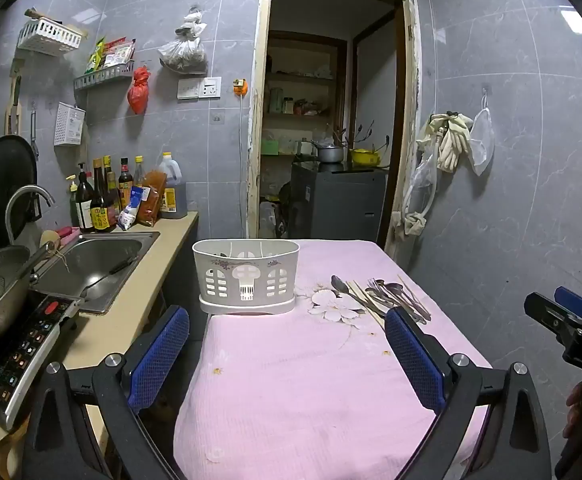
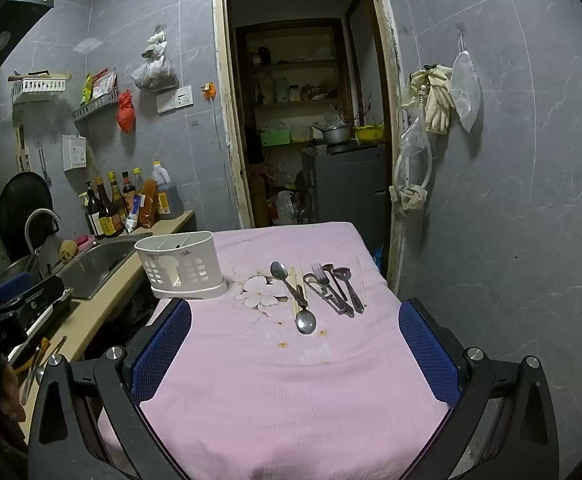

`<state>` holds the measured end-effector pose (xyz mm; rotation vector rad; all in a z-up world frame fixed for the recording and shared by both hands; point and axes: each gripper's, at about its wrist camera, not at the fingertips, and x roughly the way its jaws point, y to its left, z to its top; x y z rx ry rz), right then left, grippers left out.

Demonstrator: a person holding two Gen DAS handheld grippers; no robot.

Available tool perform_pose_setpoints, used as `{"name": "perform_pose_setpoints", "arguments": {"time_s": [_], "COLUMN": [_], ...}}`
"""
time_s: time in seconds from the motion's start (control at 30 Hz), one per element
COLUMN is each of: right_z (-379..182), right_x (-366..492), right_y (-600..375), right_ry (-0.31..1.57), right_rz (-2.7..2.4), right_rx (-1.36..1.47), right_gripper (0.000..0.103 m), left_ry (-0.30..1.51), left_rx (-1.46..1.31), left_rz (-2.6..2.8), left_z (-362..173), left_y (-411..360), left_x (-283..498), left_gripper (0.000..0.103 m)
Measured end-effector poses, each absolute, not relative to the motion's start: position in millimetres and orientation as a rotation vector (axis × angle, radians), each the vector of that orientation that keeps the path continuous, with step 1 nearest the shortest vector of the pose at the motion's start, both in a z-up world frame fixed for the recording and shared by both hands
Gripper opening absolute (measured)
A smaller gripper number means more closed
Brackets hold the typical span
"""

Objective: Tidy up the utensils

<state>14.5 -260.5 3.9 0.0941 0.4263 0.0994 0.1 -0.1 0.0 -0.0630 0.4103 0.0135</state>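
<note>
Fingers spread wide on both: left gripper (image 1: 287, 356) and right gripper (image 2: 295, 356) hover over the pink-clothed surface (image 2: 291, 392), empty. Utensils (image 2: 323, 288) (spoons, fork, chopsticks) lie loose mid-frame in the right wrist view; white caddy (image 2: 181, 268) stands to their left, apart. Best start: right gripper takes an outer piece by the handle, avoiding overlaps.

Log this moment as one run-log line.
stage: start | left gripper: open, empty | right gripper: open, empty | utensils: loose on pink tablecloth | utensil holder: upright, left of utensils
</note>
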Motion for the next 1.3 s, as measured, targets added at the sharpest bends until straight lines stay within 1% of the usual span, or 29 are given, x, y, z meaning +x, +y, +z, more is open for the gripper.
{"name": "perform_pose_setpoints", "arguments": {"time_s": [1.3], "right_z": [4.9], "right_x": [11.7], "right_y": [-257.1], "right_ry": [0.423], "right_rz": [0.104], "right_rx": [0.086], "right_gripper": [0.102], "left_ry": [0.408], "left_rx": [-0.065], "left_rz": [0.013], "left_z": [0.1], "left_y": [-0.1], "left_x": [-0.2], "left_gripper": [0.099]}}
